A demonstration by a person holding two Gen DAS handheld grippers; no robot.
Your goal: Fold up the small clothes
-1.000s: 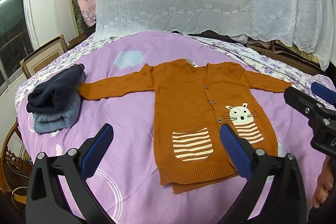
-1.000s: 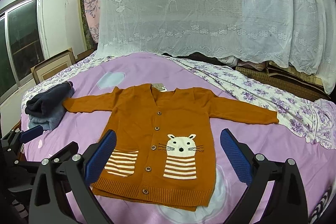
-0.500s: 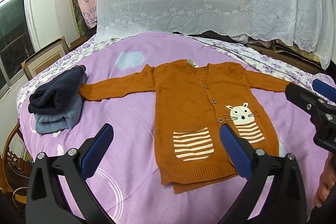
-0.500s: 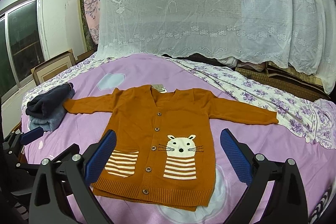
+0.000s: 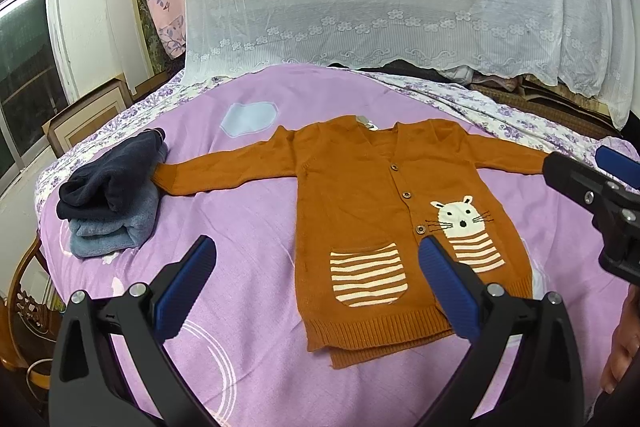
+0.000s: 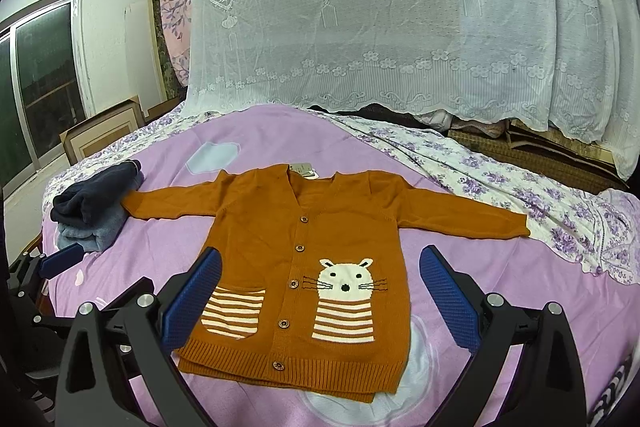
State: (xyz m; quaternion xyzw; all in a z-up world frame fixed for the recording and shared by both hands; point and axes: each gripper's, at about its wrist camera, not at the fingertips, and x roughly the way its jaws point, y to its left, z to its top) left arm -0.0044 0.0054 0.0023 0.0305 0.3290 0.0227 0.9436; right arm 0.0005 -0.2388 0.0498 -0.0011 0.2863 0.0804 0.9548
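— Cardigan where?
— Spread flat, sleeves out, buttoned, on the purple bedsheet; folded clothes seemingly touch one cuff.
— Grippers?
— Left gripper and right gripper both gape, empty, above it.

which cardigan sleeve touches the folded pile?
The sleeve on the window side: its cuff meets the folded pile. The other sleeve lies out alone toward the floral sheet.

A purple bedspread covers the bed, white lace netting behind, a dark window left.
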